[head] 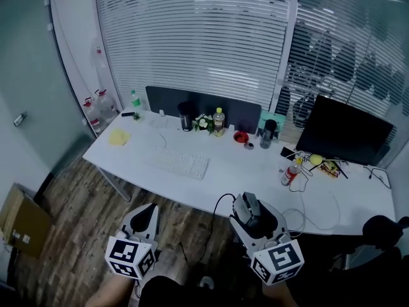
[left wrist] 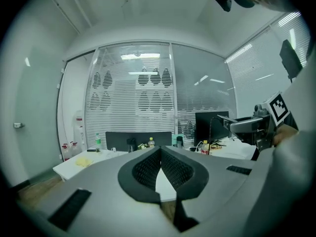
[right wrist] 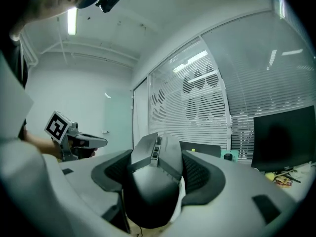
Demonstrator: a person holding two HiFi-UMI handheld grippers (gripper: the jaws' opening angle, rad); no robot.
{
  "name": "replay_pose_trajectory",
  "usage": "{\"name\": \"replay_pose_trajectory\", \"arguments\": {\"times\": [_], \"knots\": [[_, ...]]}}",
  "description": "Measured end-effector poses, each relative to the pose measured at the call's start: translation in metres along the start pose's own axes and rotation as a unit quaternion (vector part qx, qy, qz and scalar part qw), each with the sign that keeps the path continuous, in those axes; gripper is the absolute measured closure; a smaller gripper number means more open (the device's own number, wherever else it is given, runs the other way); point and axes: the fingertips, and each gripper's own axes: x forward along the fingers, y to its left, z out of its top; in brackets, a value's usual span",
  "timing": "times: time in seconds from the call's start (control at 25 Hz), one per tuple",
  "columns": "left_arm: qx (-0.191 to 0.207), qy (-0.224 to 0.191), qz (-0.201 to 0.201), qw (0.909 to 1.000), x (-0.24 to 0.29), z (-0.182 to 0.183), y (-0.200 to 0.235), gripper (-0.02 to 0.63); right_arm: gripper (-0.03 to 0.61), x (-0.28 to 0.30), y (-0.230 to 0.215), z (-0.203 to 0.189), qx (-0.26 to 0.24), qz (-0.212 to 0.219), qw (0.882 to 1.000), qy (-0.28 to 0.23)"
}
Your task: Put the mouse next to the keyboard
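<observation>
My right tongs (head: 250, 204) stand wide apart and clamp the black mouse (right wrist: 150, 189) by its flanks. The mouse hangs at the near edge of the table (head: 243, 171). My left tongs (head: 149, 210) are closed pad to pad on nothing.

Hazards, most serious first:
1. Cable (head: 216, 215). It loops from the mouse down below the table edge. If it catches on that edge as I reach in, it is likely to pull the mouse askew in the grip or drag it back once set down.
2. Grip. The flanks look smooth and curved, so a tilt of the tongs may let the mouse slide forward.
3. Placement. Setting it down too early leaves it well apart from the keyboard (head: 181, 162), which lies at 11 o'clock from the mouse.

Surroundings: white blinds (head: 192, 37) fill the wall at 12 o'clock, with wood floor (head: 77, 216) at 9 o'clock. The table is white and flat. A dark monitor (head: 342, 133) stands at 2 o'clock, and a red-capped bottle (head: 291, 171) stands between the monitor and the mouse.
</observation>
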Motion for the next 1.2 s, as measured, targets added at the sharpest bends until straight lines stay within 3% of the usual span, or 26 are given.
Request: {"name": "replay_pose_trajectory", "arguments": {"times": [0.36,0.88,1.2], "knots": [[0.003,-0.021,-0.028,0.9994,0.057,0.011,0.044,0.586,0.275,0.050,-0.004,0.004,-0.017,-0.016,1.000,0.005],[0.016,-0.033,-0.128,0.9911,0.140,0.030,0.129,0.586,0.275,0.151,0.017,0.030,-0.010,-0.090,0.996,0.011],[0.007,-0.032,-0.156,0.9873,0.172,0.026,0.161,0.586,0.275,0.187,0.021,0.032,-0.006,-0.130,0.991,0.025]]}}
